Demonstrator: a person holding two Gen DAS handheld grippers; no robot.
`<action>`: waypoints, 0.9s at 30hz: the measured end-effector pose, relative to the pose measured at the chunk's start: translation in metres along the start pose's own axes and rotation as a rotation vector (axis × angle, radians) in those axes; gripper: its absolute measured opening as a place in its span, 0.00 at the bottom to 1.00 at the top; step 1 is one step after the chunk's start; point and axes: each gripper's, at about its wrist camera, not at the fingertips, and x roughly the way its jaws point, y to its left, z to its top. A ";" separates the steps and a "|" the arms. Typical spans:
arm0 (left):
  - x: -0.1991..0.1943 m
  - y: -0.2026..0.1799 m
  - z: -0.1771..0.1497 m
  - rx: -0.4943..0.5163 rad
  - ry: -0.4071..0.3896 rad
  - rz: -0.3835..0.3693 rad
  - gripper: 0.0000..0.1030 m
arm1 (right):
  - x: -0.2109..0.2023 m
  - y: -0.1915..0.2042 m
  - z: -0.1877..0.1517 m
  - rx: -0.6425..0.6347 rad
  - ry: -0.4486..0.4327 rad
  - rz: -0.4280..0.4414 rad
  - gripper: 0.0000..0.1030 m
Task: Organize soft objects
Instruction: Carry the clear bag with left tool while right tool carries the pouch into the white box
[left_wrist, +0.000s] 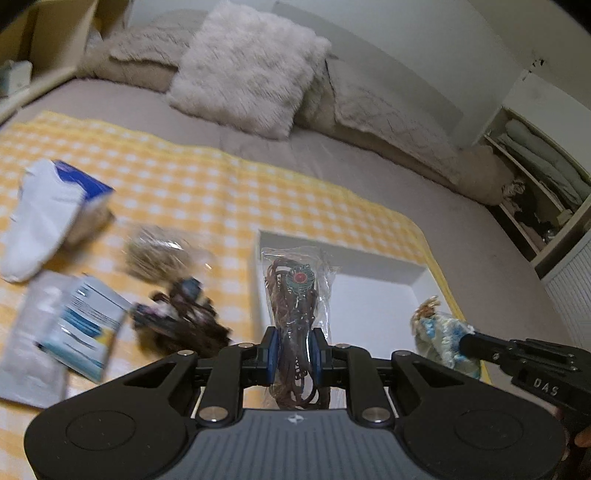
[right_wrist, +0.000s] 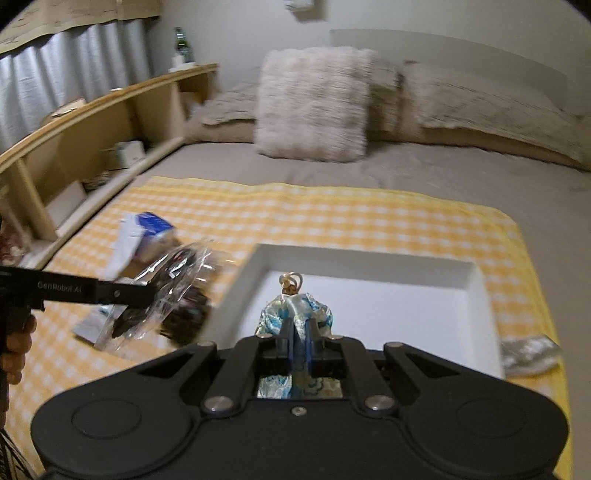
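My left gripper (left_wrist: 291, 347) is shut on a clear plastic bag of brown cords with a red-centred ornament (left_wrist: 295, 295), held up over the left edge of the white tray (left_wrist: 369, 258). My right gripper (right_wrist: 297, 332) is shut on a blue and gold brocade pouch (right_wrist: 295, 308) with a gold ring on top, held above the white tray (right_wrist: 369, 295). The pouch also shows in the left wrist view (left_wrist: 439, 332). The bag also shows in the right wrist view (right_wrist: 166, 291).
The tray lies on a yellow checked cloth (left_wrist: 203, 192) on a bed. Left of it lie a white sock on a blue box (left_wrist: 48, 218), a paper packet (left_wrist: 81, 328), a dark bundle (left_wrist: 181, 321) and a tan bagged item (left_wrist: 159, 254). A grey sock (right_wrist: 528, 354) lies right of the tray. A furry pillow (left_wrist: 251, 70) is behind.
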 end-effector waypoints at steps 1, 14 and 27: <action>0.007 -0.004 -0.003 -0.001 0.009 -0.004 0.19 | -0.002 -0.007 -0.003 0.007 0.005 -0.018 0.06; 0.058 -0.028 -0.026 -0.019 0.092 0.010 0.19 | 0.007 -0.072 -0.036 -0.005 0.132 -0.216 0.06; 0.087 -0.029 -0.039 0.076 0.129 0.099 0.22 | 0.047 -0.068 -0.052 -0.097 0.301 -0.196 0.12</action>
